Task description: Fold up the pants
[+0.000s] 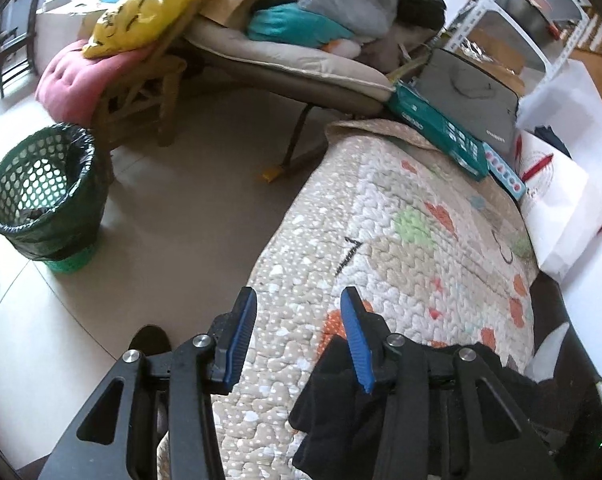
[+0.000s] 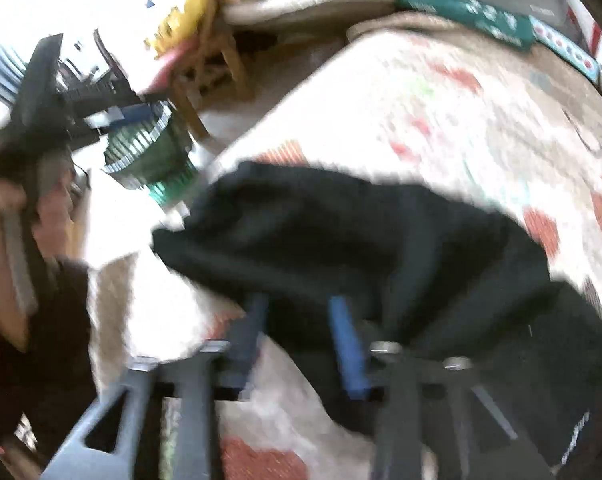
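The black pants (image 2: 341, 232) lie bunched on the quilted patterned mat (image 2: 441, 112); the right wrist view is motion-blurred. My right gripper (image 2: 301, 304) is open, its blue fingertips at the near edge of the pants, the cloth over their tips. My left gripper (image 1: 299, 300) is open and empty above the mat's (image 1: 401, 248) left edge; a fold of the pants (image 1: 333, 400) lies under its right finger. The left gripper also shows at the left in the right wrist view (image 2: 113, 112), held in a hand.
A green mesh waste bin (image 1: 41, 196) stands on the tiled floor left of the mat. A wooden chair with pink and yellow cushions (image 1: 113, 60) and a loaded lounger (image 1: 293, 60) stand behind. Boxes and a grey case (image 1: 469, 96) sit at the mat's far end.
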The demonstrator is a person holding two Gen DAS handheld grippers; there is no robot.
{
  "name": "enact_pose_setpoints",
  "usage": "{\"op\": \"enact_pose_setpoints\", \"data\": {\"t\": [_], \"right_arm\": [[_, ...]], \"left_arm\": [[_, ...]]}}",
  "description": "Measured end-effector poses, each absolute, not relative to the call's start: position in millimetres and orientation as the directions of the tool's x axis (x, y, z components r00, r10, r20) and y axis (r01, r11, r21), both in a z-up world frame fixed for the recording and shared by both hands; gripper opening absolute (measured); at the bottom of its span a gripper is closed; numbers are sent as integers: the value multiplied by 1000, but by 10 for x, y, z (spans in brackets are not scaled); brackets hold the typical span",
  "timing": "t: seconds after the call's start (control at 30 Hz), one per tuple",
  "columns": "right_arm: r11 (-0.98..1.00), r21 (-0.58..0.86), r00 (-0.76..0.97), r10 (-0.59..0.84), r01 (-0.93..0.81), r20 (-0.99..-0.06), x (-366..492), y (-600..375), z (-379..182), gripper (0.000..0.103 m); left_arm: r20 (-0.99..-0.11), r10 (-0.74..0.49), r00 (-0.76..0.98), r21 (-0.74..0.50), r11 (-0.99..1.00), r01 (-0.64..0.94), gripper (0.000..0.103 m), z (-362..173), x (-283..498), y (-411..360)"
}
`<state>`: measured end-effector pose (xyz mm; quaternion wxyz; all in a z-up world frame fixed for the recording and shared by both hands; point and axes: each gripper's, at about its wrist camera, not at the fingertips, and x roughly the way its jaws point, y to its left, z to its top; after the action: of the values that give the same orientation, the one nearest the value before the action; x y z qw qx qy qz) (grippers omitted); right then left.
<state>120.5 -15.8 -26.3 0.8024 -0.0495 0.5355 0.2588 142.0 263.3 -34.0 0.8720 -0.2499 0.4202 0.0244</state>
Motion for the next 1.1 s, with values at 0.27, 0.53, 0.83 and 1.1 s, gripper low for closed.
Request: {"op": "enact_pose_setpoints", "data": {"t": [0.27,0.53,0.83,1.1], "right_arm": [[757,35,331,326,-652,-885,1661,1030,-417,58],[756,-12,272,220,-654,-937,2025,1427,-647,10],[846,131,234,287,-517,-929,2595,1363,-581,21],[924,100,352,238,-368,-905,2261,-93,10,50]], "left_arm": [[-726,-139,674,-416,869,-268,44,-220,1377,2764],[-724,-132,677,-427,857,-289,44,-186,1364,2889],[-737,-127,664,-429,846,-315,45,-252,1351,2928],[-766,-150,624,-401,872,-282,47,-396,1414,2694]]}}
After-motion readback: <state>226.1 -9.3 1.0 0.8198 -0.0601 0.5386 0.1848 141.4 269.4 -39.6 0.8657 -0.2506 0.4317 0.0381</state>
